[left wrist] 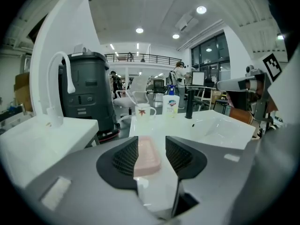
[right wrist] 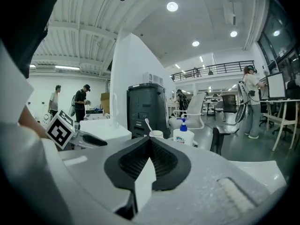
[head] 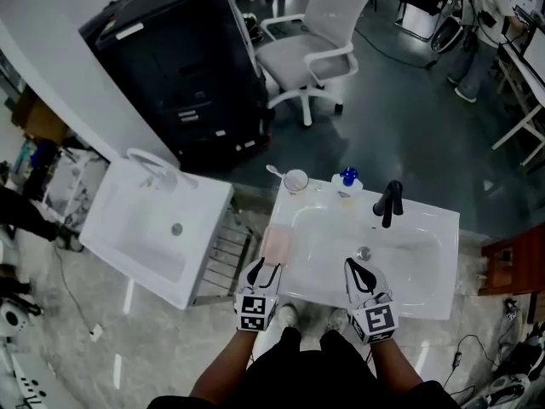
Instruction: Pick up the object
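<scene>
White office chair (head: 300,58) on dark, perhaps polished floor (head: 409,100); round ceiling lights (right wrist: 172,6).

Pink soap bar (left wrist: 147,156), left edge behind the jaws

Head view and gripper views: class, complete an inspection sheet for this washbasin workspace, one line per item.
Surface: white washbasin top with black tap.
Job's things: pink bar on the basin's left rim, not gripped.
Clutter: mug and pump bottle at the back rim.
Grippers: left gripper open, pink bar lined up between its jaws, untouched; right gripper shut, empty.
Cables: cable on the floor, left.
Surroundings: second basin, black cabinet, office chair.
</scene>
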A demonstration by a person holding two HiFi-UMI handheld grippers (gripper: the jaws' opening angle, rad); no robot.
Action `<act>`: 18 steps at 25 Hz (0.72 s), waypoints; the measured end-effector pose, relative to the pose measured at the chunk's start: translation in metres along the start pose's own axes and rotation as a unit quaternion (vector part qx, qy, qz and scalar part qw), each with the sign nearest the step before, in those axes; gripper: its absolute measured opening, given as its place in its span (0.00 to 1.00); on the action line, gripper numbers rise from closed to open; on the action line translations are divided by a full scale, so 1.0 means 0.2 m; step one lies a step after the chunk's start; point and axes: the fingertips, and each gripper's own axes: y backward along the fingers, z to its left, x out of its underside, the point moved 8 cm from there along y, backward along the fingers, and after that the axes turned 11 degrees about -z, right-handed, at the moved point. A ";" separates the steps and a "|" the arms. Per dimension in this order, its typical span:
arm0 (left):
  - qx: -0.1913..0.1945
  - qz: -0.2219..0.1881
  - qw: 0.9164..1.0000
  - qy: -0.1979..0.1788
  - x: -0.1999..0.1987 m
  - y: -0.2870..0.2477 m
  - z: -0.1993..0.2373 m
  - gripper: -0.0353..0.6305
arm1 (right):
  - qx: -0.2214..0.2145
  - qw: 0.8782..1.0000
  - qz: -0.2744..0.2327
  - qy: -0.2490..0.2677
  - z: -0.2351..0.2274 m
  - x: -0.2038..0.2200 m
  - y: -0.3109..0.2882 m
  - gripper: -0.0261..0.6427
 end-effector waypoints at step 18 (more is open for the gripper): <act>-0.059 0.160 0.985 0.014 0.28 -0.26 0.06 0.82 | -0.027 0.998 0.052 -0.015 -0.10 0.17 0.05 0.04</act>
